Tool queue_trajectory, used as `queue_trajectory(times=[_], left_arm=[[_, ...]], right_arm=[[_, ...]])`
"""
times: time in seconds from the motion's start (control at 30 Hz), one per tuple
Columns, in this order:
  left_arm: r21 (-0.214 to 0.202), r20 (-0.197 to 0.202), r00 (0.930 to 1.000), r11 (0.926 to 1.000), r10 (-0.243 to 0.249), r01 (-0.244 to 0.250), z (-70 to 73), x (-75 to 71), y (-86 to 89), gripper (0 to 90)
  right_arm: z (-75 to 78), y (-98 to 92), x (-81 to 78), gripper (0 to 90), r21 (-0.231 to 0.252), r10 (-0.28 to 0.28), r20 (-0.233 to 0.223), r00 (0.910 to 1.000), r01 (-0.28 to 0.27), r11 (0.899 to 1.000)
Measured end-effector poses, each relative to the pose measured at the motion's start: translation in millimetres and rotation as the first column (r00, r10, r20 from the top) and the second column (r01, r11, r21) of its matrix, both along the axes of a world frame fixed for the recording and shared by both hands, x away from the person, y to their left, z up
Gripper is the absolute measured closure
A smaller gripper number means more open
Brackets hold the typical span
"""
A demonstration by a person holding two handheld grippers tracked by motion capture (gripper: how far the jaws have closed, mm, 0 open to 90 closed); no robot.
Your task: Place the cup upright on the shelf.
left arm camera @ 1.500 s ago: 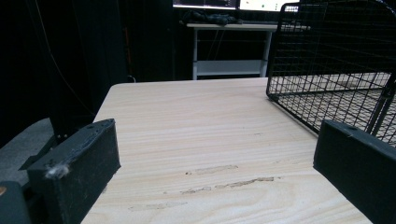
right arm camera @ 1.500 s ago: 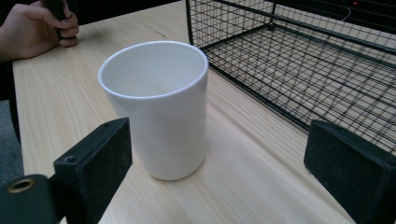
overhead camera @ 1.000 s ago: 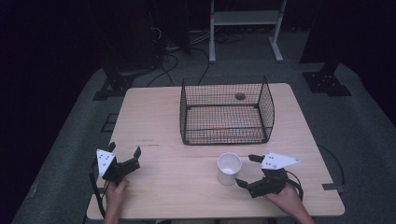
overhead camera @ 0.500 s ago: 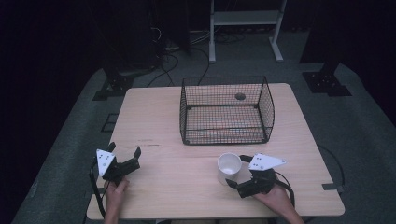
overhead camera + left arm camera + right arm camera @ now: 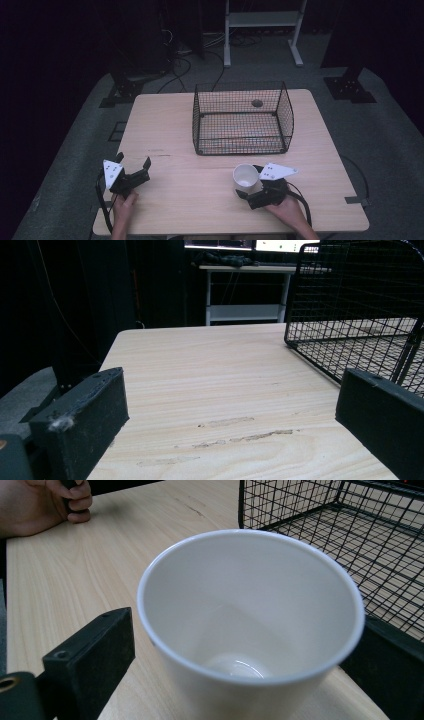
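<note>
I had the right gripper (image 5: pixel 248 186) spread wide around the white cup (image 5: pixel 245 175), which stood on the table (image 5: pixel 200 210) just before the wire basket (image 5: pixel 242 118); whether the jaws touched it I could not tell. The left gripper (image 5: pixel 133 166) rested wide open, holding nothing.

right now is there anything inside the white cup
Nothing: in the right gripper view the white cup shows only bare white walls and a bare bottom. The near rim hides a little of the inner wall below it. The right gripper has a jaw on each side of the cup.
</note>
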State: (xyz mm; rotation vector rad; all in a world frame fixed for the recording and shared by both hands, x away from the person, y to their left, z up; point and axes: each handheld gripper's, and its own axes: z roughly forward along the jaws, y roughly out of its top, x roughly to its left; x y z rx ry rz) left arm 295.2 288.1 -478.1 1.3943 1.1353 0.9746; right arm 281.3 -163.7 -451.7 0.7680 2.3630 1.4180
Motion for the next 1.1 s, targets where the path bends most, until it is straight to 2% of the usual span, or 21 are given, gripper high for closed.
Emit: queue_trajectory(times=[0.1,0.17,0.27,0.3,0.43,0.53,0.67,0.7,0.8,0.9,1.0,1.1], left_arm=[[0.001,0.001,1.0,1.0,0.0,0.0,0.0,0.0,-0.1,0.0],[0.0,0.001,1.0,1.0,0.0,0.0,0.0,0.0,-0.1,0.0],[0.0,0.0,1.0,1.0,0.0,0.0,0.0,0.0,0.2,0.0],[-0.001,0.0,1.0,1.0,-0.001,0.001,0.0,0.0,0.2,0.0],[-0.001,0.0,1.0,1.0,-0.001,0.001,0.0,0.0,0.2,0.0],[-0.001,0.0,1.0,1.0,-0.001,0.001,0.0,0.1,0.4,0.0],[0.0,0.001,1.0,1.0,-0.001,0.001,0.0,0.0,0.2,0.0],[0.0,0.001,1.0,1.0,-0.001,0.001,0.0,0.0,0.2,0.0],[-0.001,0.0,1.0,1.0,-0.001,0.001,0.0,0.1,0.4,0.0],[-0.001,0.0,1.0,1.0,-0.001,0.001,0.0,0.1,0.4,0.0],[-0.001,0.0,1.0,1.0,-0.001,0.001,0.0,0.1,0.4,0.0],[-0.002,-0.001,1.0,1.0,0.0,0.0,0.0,0.1,0.6,0.0]], right_arm=[[-0.3,1.7,0.1,6.1,0.007,0.004,0.005,1.0,-0.004,1.0],[-0.1,3.8,0.2,11.7,0.003,0.01,0.011,0.9999,-0.01,1.0],[0.0,4.2,0.8,14.7,0.002,0.01,0.012,0.9999,-0.01,1.0],[0.2,4.0,0.9,19.0,0.001,0.0,0.019,0.9998,0.0,1.0],[0.7,4.9,0.7,19.3,0.0,0.003,0.02,0.9998,-0.003,1.0],[2.5,6.7,0.4,19.4,0.006,0.02,0.009,0.9998,-0.02,1.0],[13.8,11.2,6.2,19.4,0.033,0.082,-0.023,0.9964,-0.081,0.996],[13.8,11.2,6.2,19.4,0.033,0.082,-0.023,0.9964,-0.081,0.996],[23.1,13.5,14.1,19.4,0.055,0.125,-0.049,0.991,-0.122,0.991],[28.7,14.7,19.4,19.4,0.049,0.137,-0.057,0.9889,-0.135,0.99],[36.4,15.2,25.5,19.4,0.063,0.168,-0.072,0.9832,-0.163,0.985],[42.5,15.4,29.2,19.4,0.065,0.178,-0.069,0.9816,-0.174,0.983]])
